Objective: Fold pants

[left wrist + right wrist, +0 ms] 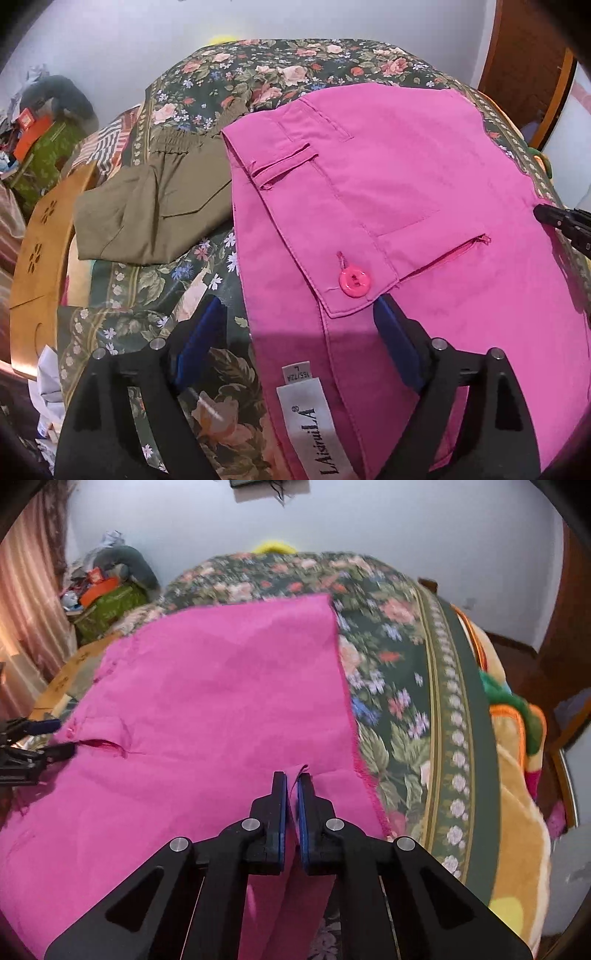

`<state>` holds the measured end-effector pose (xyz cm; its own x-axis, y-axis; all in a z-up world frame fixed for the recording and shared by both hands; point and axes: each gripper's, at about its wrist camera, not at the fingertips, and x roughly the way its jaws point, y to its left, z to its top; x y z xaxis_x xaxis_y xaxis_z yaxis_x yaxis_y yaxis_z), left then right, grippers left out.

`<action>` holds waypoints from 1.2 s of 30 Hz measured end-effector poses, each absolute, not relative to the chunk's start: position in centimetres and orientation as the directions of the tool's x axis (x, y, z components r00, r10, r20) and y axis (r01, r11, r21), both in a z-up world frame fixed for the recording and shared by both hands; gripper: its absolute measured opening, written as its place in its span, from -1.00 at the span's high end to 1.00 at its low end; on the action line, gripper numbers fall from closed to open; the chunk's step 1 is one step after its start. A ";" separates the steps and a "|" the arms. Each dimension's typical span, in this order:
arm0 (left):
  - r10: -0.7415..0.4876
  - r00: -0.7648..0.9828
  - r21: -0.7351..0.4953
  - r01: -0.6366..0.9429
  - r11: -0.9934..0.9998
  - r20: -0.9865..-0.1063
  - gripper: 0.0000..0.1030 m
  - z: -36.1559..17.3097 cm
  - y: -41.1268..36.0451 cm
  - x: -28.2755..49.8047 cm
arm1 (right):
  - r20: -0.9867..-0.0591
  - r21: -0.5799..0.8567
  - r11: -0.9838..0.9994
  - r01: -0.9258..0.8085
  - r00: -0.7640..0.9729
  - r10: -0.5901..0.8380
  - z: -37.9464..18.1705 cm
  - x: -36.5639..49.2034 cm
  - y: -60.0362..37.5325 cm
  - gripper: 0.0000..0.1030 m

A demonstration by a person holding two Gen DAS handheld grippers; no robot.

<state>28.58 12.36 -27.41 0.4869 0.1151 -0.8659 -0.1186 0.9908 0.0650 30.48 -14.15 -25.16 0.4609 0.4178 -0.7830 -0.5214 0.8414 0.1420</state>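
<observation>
The pants (388, 206) lie spread on the bedspread (258, 74). Left of the pants, a second folded garment (155, 210) lies on the same bedspread, its edge tucked under them. A blanket (517, 775) lies right of the pants, past the bedspread's border.

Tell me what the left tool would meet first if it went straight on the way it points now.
Most likely the pink pants, at the waistband near the button. The left tool is open and straddles their edge, so one finger may reach the floral cover instead.
</observation>
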 end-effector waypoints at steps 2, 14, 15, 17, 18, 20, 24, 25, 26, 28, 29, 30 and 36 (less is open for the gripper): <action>0.117 0.485 0.068 -0.118 0.991 -0.866 -0.67 -27.4 12.4 28.5 | -0.790 0.135 0.851 -0.507 0.464 0.402 -25.2 30.6 -14.3 0.92; 0.092 0.545 0.036 -0.113 0.993 -0.834 -0.55 -22.8 13.7 27.9 | -0.839 0.040 0.906 -0.421 0.479 0.259 -22.6 30.6 -17.5 0.16; 0.095 0.556 0.038 -0.113 0.993 -0.826 -0.55 -22.2 13.9 28.3 | -0.824 0.054 0.909 -0.413 0.496 0.274 -21.8 30.7 -17.7 -0.09; 0.101 0.572 0.040 -0.118 0.992 -0.814 -0.55 -21.4 14.4 29.4 | -0.782 0.079 0.906 -0.417 0.537 0.315 -20.2 30.9 -17.9 -0.14; 0.105 0.576 0.041 -0.123 0.992 -0.811 -0.55 -21.2 14.7 30.0 | -0.767 0.080 0.897 -0.435 0.548 0.334 -19.2 31.3 -17.5 -0.14; 0.111 0.582 0.040 -0.134 0.990 -0.806 -0.55 -21.0 15.5 31.2 | -0.758 0.068 0.886 -0.459 0.553 0.344 -18.4 32.1 -16.6 -0.14; 0.115 0.593 0.033 -0.147 0.989 -0.797 -0.55 -21.3 17.2 33.9 | -0.742 0.058 0.864 -0.500 0.557 0.372 -18.0 34.9 -14.2 -0.14; 0.105 0.592 0.020 -0.147 0.989 -0.799 -0.55 -21.6 17.7 34.7 | -0.743 0.068 0.860 -0.506 0.549 0.382 -18.3 36.0 -13.6 -0.15; 0.097 0.590 0.010 -0.149 0.989 -0.801 -0.55 -21.8 18.1 35.3 | -0.745 0.077 0.857 -0.510 0.542 0.389 -18.5 36.5 -13.2 -0.15; 0.082 0.584 -0.019 -0.164 0.986 -0.808 -0.52 -22.4 19.0 36.6 | -0.751 0.098 0.850 -0.518 0.522 0.405 -19.4 38.4 -12.0 -0.15; 0.069 0.582 -0.035 -0.166 0.986 -0.810 -0.48 -22.7 19.4 37.2 | -0.754 0.098 0.846 -0.524 0.516 0.406 -19.8 39.3 -11.5 -0.15; 0.058 0.581 -0.046 -0.163 0.986 -0.812 -0.42 -23.0 19.6 37.7 | -0.759 0.088 0.844 -0.528 0.514 0.400 -20.2 39.8 -11.1 -0.15; 0.010 0.532 -0.079 -0.145 0.986 -0.847 -0.07 -25.6 20.8 40.5 | -0.768 0.098 0.848 -0.521 0.502 0.397 -22.2 44.5 -9.3 -0.15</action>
